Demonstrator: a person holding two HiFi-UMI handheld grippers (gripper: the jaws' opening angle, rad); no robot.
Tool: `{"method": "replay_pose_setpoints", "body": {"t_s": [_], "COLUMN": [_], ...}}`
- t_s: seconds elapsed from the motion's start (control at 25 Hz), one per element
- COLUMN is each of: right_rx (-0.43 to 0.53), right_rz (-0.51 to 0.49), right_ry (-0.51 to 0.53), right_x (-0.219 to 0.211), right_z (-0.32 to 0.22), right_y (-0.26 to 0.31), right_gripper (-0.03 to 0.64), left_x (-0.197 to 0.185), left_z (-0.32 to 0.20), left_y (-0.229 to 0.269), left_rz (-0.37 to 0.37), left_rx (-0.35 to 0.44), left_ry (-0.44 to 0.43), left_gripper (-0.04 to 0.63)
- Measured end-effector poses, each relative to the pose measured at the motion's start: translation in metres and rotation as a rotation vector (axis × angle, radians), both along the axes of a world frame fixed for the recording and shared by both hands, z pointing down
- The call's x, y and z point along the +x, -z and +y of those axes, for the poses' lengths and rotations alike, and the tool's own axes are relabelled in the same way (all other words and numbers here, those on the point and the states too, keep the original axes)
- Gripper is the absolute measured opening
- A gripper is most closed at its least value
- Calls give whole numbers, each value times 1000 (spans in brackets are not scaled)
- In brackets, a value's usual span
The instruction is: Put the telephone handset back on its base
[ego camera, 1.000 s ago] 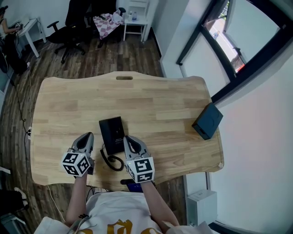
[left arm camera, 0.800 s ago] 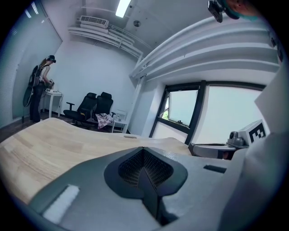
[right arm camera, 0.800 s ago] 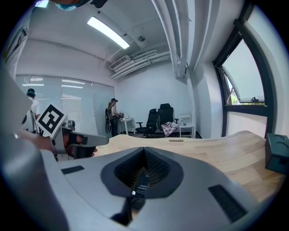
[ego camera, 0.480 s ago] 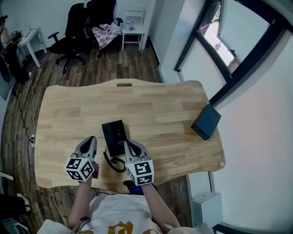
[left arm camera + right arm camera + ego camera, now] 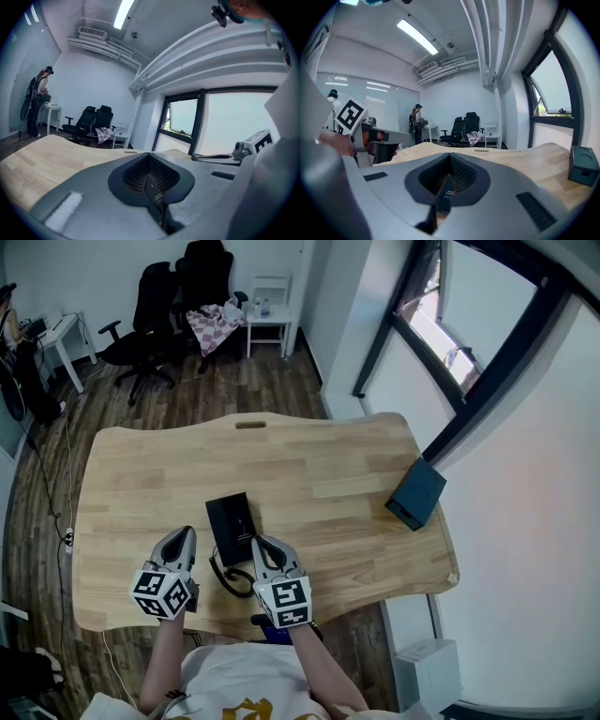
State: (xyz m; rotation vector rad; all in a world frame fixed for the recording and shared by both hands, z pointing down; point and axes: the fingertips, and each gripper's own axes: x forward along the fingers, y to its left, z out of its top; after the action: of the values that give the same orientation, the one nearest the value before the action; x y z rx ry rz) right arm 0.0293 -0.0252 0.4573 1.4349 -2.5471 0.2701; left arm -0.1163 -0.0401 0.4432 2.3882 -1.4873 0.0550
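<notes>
illegible label [image 5: 154, 193] inside left gripper [image 5: 180, 542]

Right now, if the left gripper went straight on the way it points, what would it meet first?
The left gripper would likely meet bare table, left of the telephone.

A light wooden table [image 5: 319, 460] carries a black telephone [image 5: 232, 521] by its near edge and a dark box [image 5: 415, 494] at its right edge
</notes>
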Motion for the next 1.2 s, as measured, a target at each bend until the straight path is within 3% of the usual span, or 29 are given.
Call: {"method": "replay_pose_setpoints", "body": {"t_s": [0.28,0.64,0.92,1.2], "right_rx": [0,-16,-12,-24], "right_rz": [3,16,19,21], "right_ry": [-1,7,24,27], "right_x": [4,-1,-10,-10], "right_z": [4,2,-4,-4], "right_y": [1,-6,-4,-9], "right_gripper": [6,6,6,6], "left_x": [17,7,0,-2], "left_z": [7,3,1,-1], "left_y": [8,-5,-4,-11], "left_rz": [8,-58,-61,-140], "left_rx": [14,-11,-1,-4], "left_ry": [-76,-12,8,11], "left_gripper": [3,3,2,3]}}
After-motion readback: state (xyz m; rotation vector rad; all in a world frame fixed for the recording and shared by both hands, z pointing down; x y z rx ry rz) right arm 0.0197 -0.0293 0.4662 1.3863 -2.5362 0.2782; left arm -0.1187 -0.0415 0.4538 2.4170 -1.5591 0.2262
